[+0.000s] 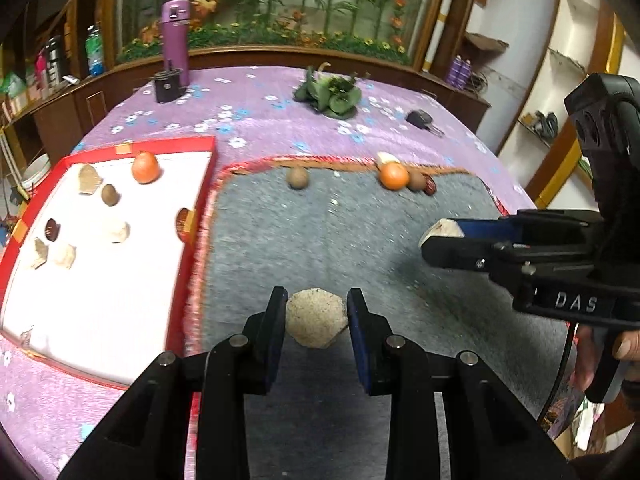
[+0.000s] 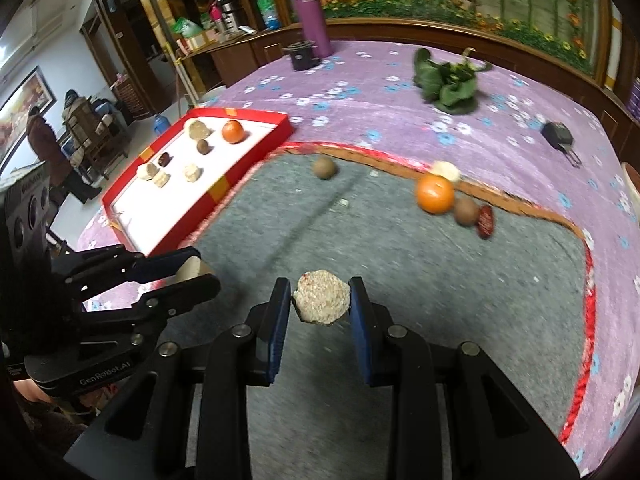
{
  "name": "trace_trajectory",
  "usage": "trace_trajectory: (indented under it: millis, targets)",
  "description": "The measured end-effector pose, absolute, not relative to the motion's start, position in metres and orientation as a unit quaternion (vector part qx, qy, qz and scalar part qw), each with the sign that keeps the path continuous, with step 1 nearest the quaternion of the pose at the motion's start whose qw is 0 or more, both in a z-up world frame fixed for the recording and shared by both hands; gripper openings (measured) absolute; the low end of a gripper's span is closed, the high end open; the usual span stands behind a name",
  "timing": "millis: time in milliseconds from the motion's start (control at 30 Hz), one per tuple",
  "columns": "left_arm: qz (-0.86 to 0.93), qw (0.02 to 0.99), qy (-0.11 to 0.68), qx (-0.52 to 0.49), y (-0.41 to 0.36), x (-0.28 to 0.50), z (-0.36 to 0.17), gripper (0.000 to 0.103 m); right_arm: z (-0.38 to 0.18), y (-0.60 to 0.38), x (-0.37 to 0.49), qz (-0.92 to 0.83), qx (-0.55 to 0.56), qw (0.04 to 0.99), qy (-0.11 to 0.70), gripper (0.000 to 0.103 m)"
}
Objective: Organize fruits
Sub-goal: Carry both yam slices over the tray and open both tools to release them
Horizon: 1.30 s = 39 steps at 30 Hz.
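My left gripper [image 1: 317,312] is shut on a beige crumbly chunk [image 1: 316,320], held just above the grey mat [image 1: 340,240]. My right gripper [image 2: 320,300] is shut on a second beige chunk [image 2: 322,298] and is seen at the right of the left wrist view [image 1: 442,238]. At the left, the red tray [image 1: 176,148] holds an orange [image 1: 145,167], a brown fruit, a red date and several beige chunks. On the mat's far edge lie a brown fruit [image 1: 297,178], an orange [image 1: 394,176], another brown fruit [image 1: 416,181], a red date [image 1: 429,186] and a beige chunk [image 1: 385,157].
On the purple flowered cloth at the back stand a purple flask [image 1: 175,36] and a small black pot [image 1: 168,86]. Green leaves [image 1: 330,94] and a car key [image 1: 420,119] lie further right. People stand in the room far left [image 2: 40,136].
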<state>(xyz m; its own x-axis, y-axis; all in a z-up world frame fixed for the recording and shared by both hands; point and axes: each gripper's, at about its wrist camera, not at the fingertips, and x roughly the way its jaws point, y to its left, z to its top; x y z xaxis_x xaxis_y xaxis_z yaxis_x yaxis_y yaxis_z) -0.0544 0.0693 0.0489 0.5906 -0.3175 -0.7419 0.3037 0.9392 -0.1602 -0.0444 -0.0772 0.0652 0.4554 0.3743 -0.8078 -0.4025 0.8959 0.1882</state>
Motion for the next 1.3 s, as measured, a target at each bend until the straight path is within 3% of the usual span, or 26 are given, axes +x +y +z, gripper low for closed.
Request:
trace_trajectory:
  millis: [700,1300]
  targets:
    - [-0.019,0.913,0.401,-0.071,0.208,-0.025,0.060,0.030,0.080,0.086,0.001,0.343,-0.080,0.822,0.447,0.032]
    - [0.060,0.890,0.443,-0.092,0.270,-0.001,0.026,0.030,0.022,0.154,0.029,0.350,-0.117,0.782,0.502,0.032]
